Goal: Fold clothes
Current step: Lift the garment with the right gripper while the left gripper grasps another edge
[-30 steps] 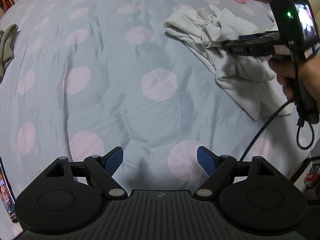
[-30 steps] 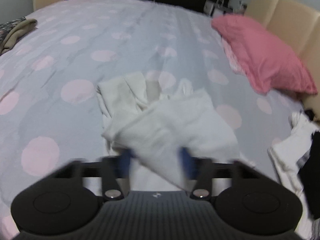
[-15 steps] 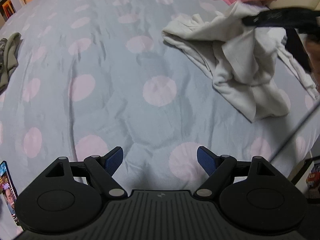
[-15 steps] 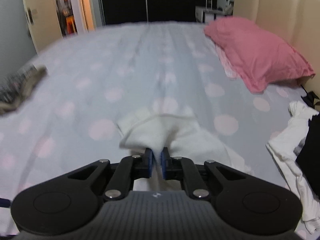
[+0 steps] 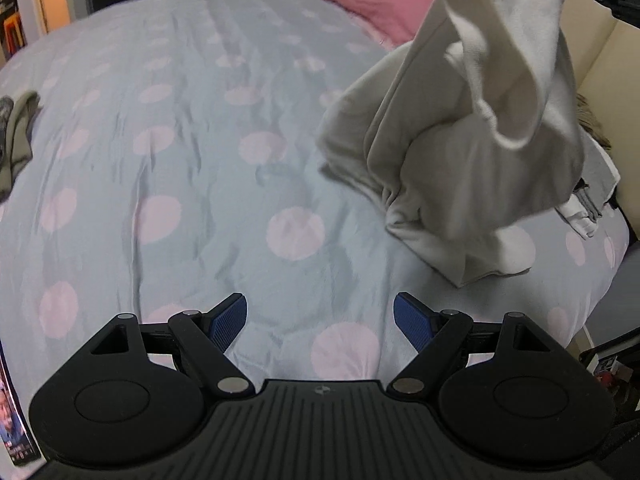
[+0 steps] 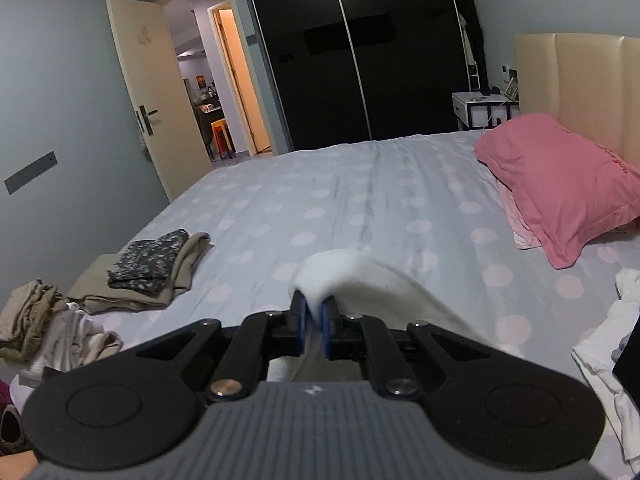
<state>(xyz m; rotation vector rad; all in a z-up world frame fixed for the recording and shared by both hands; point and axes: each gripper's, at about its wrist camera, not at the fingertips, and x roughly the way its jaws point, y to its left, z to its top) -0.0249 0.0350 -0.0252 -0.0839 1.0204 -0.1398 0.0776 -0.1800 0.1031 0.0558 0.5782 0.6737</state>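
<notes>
Your right gripper [image 6: 313, 322] is clamping the white garment [image 5: 472, 128] over the dotted bed [image 5: 200, 140], its top cut off, while your left gripper [image 5: 320, 322] is hanging apart.

Black ribbed claw [image 5: 320, 320] bodies, blue ridged pads [image 5: 228, 322], silver pivot screws [image 5: 231, 385].

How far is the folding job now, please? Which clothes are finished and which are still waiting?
Done, it seems: a floral garment lies folded on a beige one at the bed's far side. In hand: the right gripper is shut on the white garment, which hangs lifted and crumpled, its lower end on the bedspread; the left gripper is open and empty. Left: folding this garment, and the loose piles and.
</notes>
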